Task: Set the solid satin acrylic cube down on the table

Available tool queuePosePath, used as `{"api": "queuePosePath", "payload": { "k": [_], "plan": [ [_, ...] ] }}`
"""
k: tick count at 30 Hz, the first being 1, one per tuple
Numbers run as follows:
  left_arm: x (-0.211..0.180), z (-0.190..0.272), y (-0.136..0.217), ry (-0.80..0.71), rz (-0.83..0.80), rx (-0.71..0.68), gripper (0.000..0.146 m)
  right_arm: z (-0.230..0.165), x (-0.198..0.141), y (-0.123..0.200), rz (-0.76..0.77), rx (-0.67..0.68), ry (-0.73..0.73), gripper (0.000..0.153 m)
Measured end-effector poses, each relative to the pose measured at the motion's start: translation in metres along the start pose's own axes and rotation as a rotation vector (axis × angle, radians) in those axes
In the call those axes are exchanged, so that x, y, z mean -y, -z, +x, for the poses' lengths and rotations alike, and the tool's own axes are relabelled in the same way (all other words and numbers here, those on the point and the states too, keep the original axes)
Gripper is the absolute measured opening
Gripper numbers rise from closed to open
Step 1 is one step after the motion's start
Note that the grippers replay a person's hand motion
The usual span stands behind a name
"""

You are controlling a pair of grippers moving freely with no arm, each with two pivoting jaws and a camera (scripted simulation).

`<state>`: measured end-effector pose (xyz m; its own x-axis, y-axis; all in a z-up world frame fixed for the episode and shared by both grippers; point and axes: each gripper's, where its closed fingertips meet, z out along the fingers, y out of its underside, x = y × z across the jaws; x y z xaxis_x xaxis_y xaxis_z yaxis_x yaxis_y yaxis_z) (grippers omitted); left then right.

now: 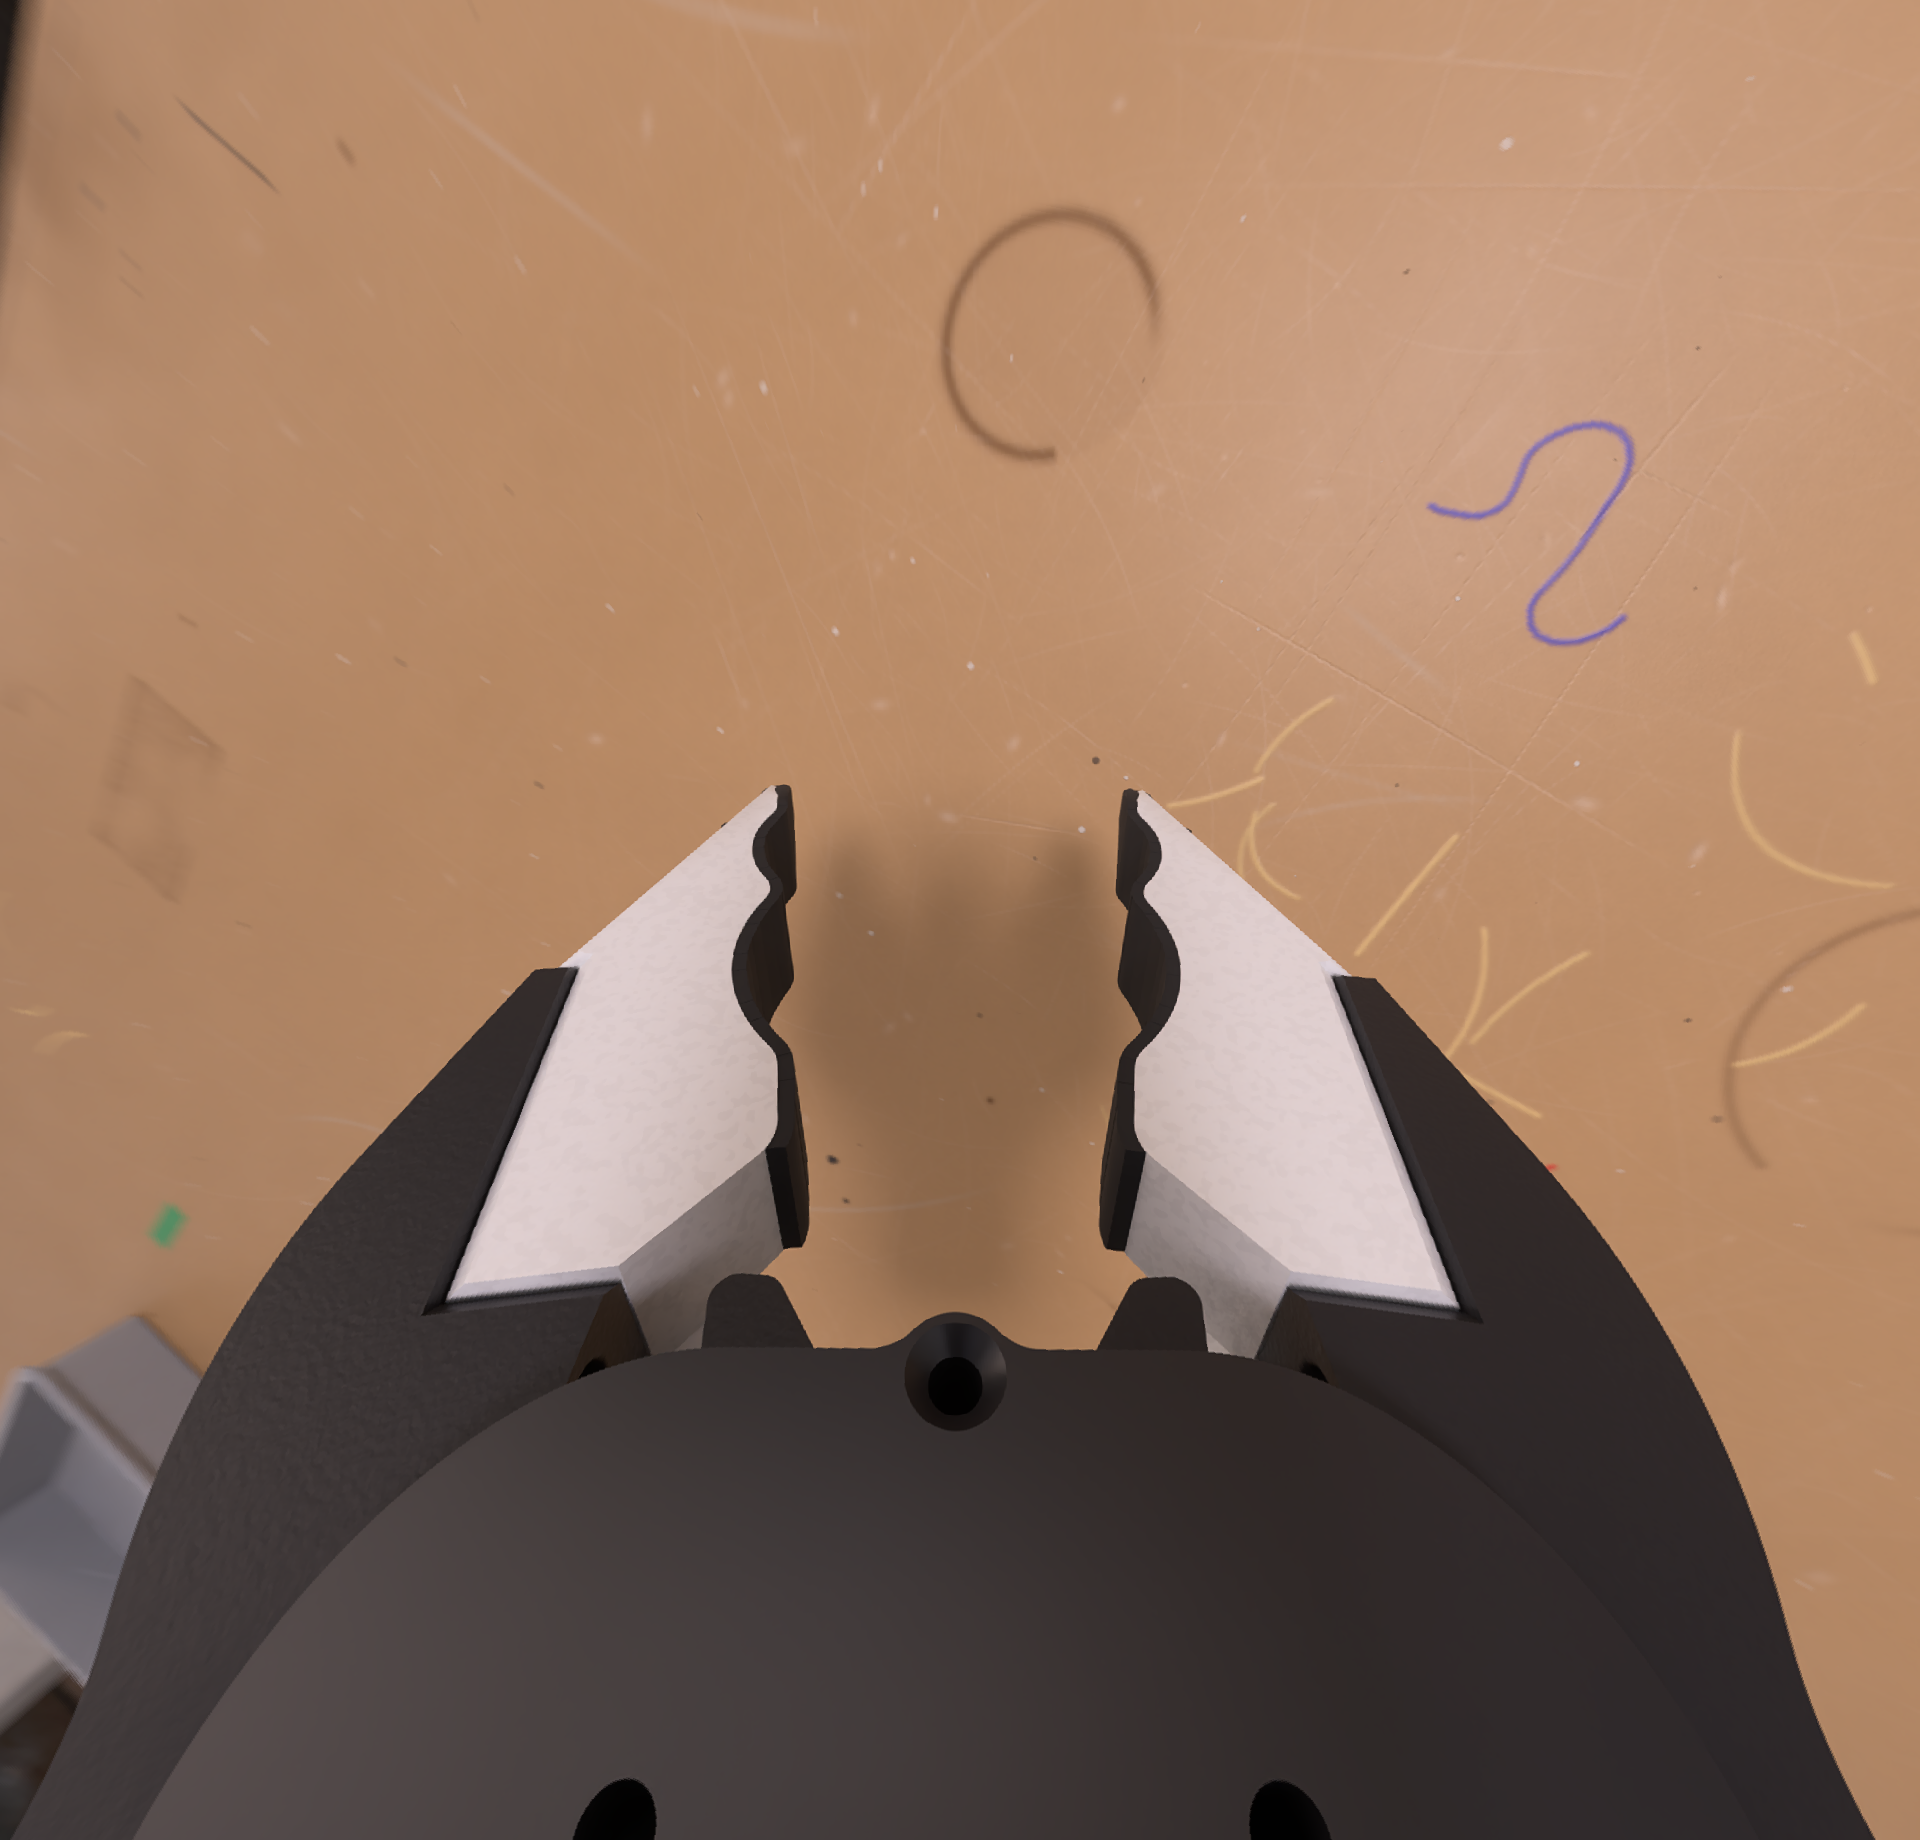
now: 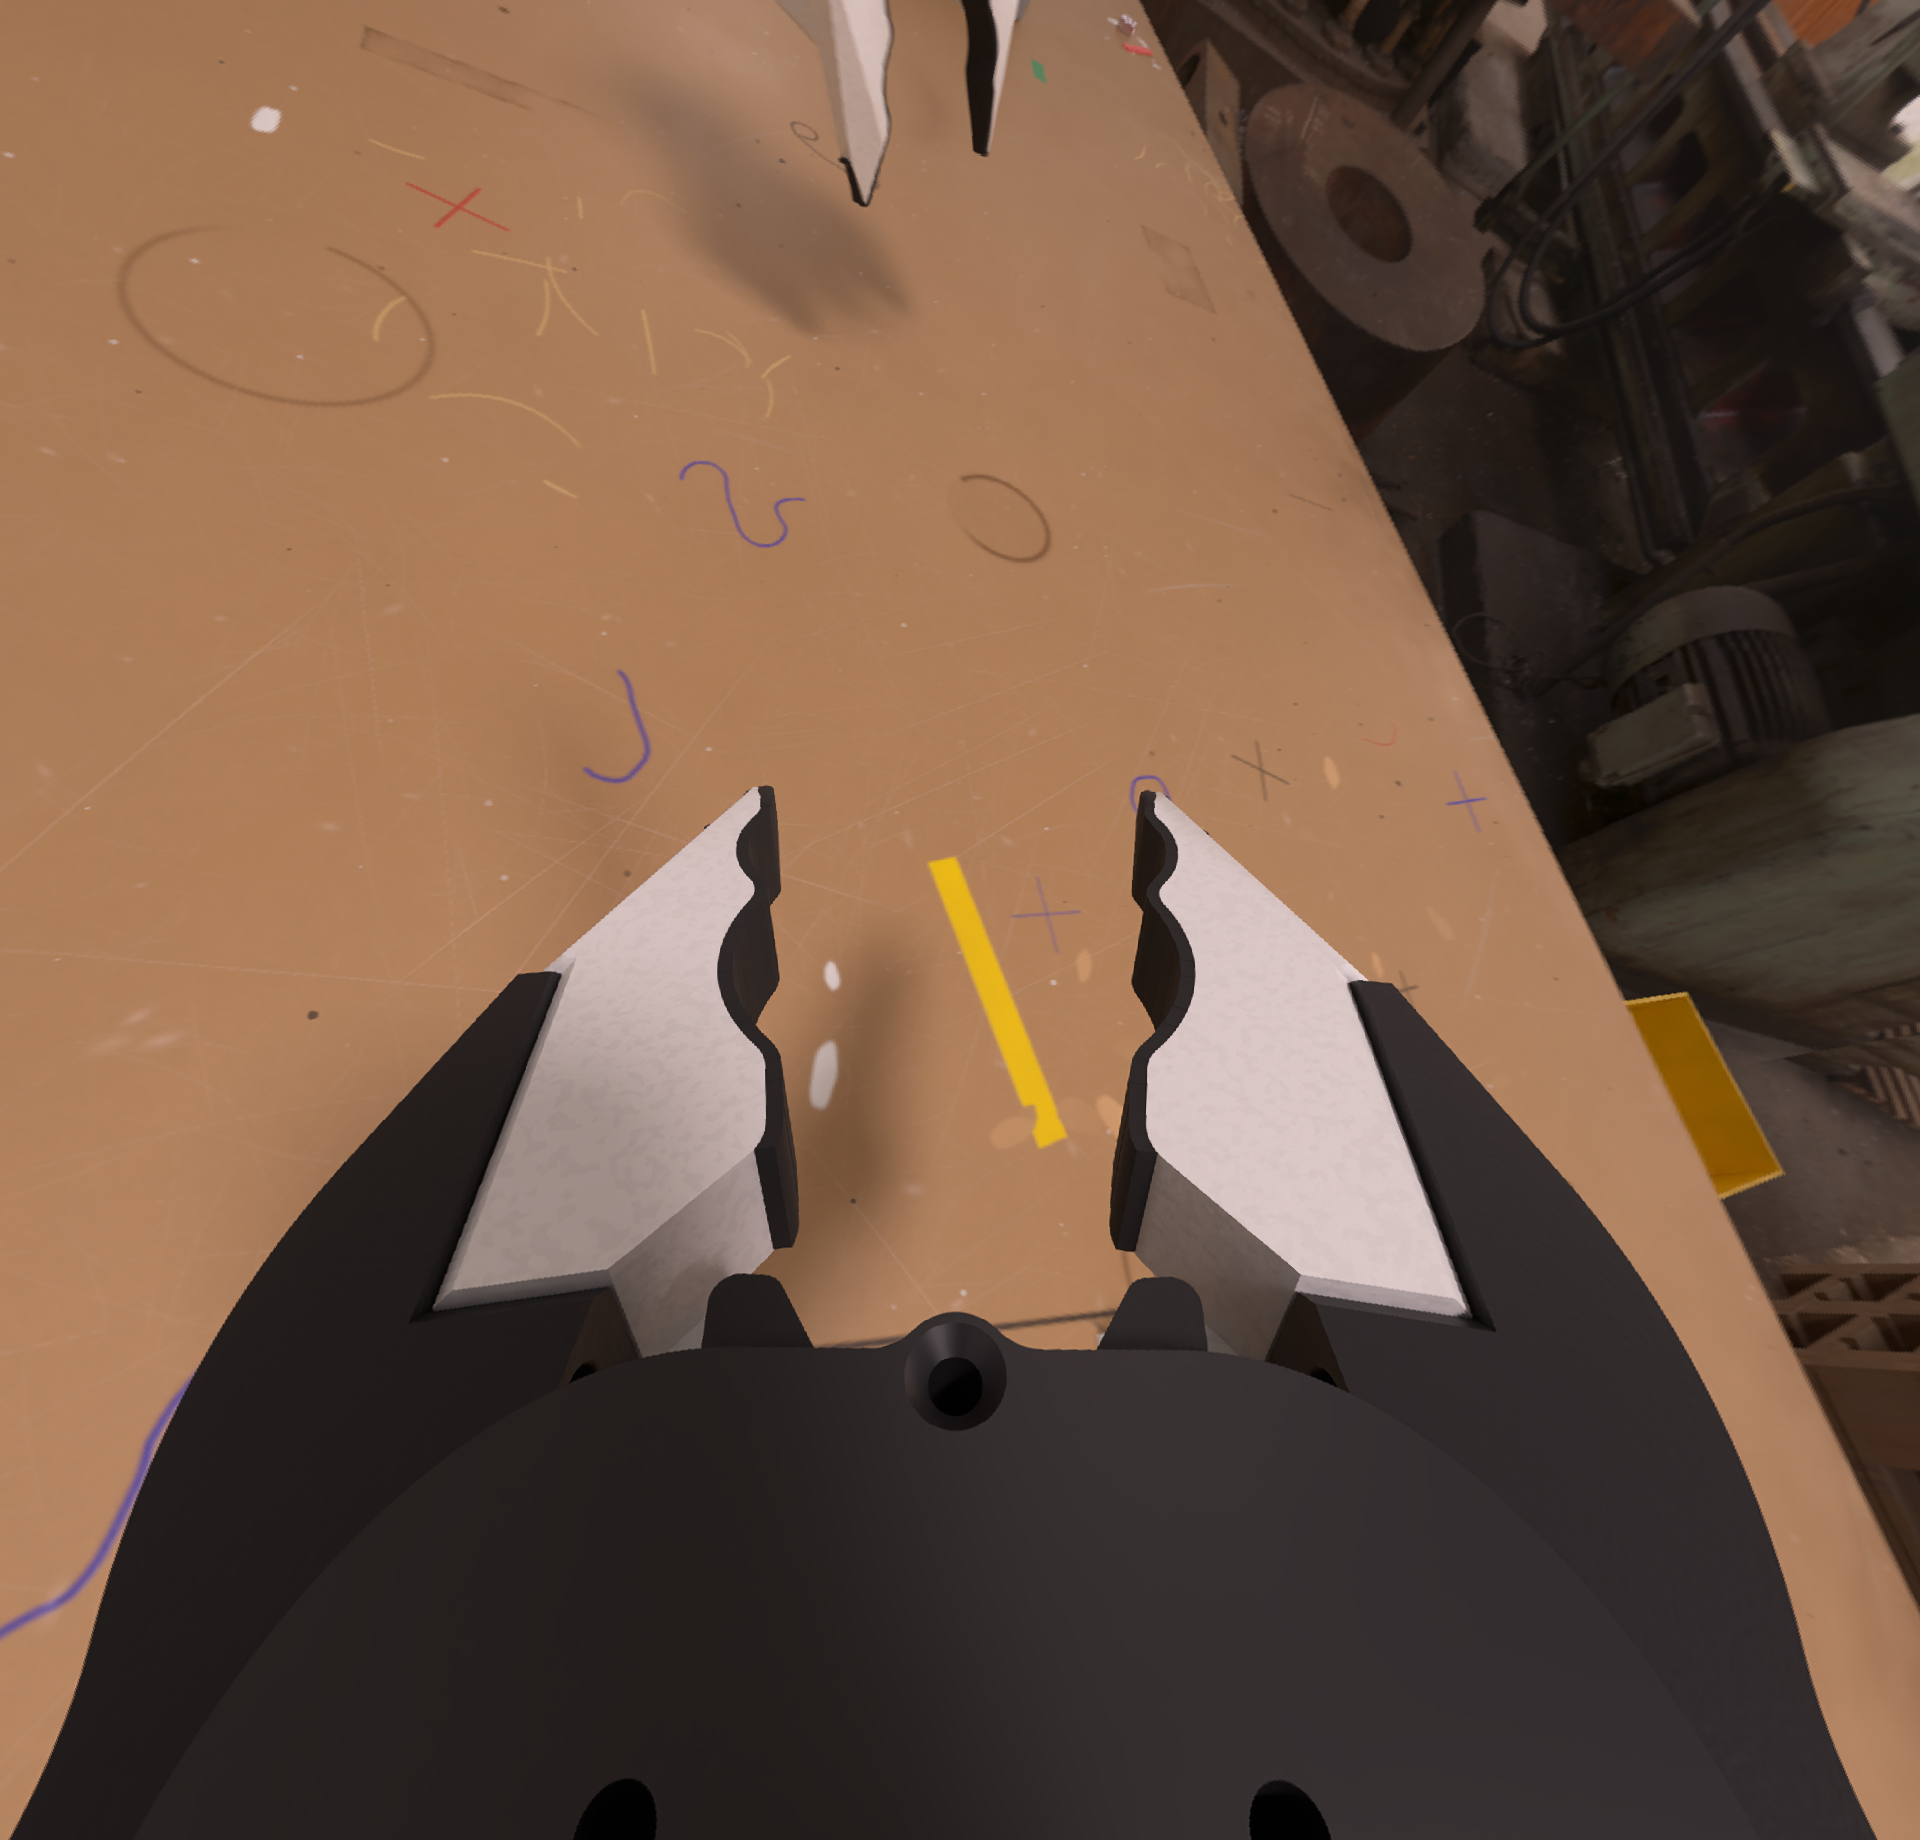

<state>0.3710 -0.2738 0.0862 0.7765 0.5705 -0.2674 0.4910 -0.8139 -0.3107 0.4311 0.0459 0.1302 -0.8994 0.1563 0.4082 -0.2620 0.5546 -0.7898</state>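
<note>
Scuffed tan fibreboard table (image 1: 623,440), scribbled with pen loops and ring stains, fills the left wrist view, and the left gripper (image 1: 956,803) hangs above it with its white, black-edged fingers (image 1: 665,1042) parted and nothing between them, only their own shadow on the board. A blue pen squiggle (image 1: 1548,533) lies ahead to the right, a brown ring stain (image 1: 1049,336) straight ahead, and a grey box-like corner (image 1: 62,1458) pokes in at the lower left; what it is cannot be told from so little. No solid satin acrylic cube appears anywhere in this view. In the right wrist view the same table runs away to a long edge on the right, beyond which dark workshop machinery (image 2: 1558,284) stands. The right gripper (image 2: 956,803) is likewise spread wide and empty, over a strip of yellow tape (image 2: 992,1001) lying flat on the board with its long axis running away from the camera and a little leftward. The left gripper shows far ahead near the top, pointing down, its jaws apart and empty. The cube is not seen here either, so which way it lies from either tool, and which tool is nearer to it, cannot be judged; finding it seems the first need.
</note>
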Motion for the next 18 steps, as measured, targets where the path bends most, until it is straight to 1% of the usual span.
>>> {"api": "queuePosePath", "payload": {
  "k": [2,6,8,9,10,11,18],
  "plan": [
    [-0.005,-0.004,-0.01,0.049,-0.066,-0.039,0.064,-0.005,-0.003,-0.002,-0.004,0.012,-0.008,0.069],
    [-0.013,-0.017,-0.031,0.037,-0.189,0.026,0.065,-0.008,-0.003,0.001,0.017,0.019,-0.015,0.068],
    [-0.009,-0.014,-0.035,0.021,-0.203,0.02,0.067,-0.007,-0.002,0.005,0.038,0.019,-0.024,0.066],
    [-0.007,-0.01,-0.037,0.016,-0.206,-0.011,0.064,-0.006,-0.001,0.007,0.052,0.022,-0.031,0.066],
    [-0.004,-0.008,-0.038,0.009,-0.207,-0.03,0.057,-0.006,0.0,0.008,0.064,0.026,-0.039,0.065],
    [-0.003,-0.009,-0.038,0.006,-0.211,-0.021,0.055,-0.005,0.0,0.01,0.072,0.028,-0.047,0.064],
    [-0.006,-0.011,-0.038,0.013,-0.265,-0.019,0.058,-0.006,-0.002,0.014,0.083,0.026,-0.049,0.064]
  ]
}}
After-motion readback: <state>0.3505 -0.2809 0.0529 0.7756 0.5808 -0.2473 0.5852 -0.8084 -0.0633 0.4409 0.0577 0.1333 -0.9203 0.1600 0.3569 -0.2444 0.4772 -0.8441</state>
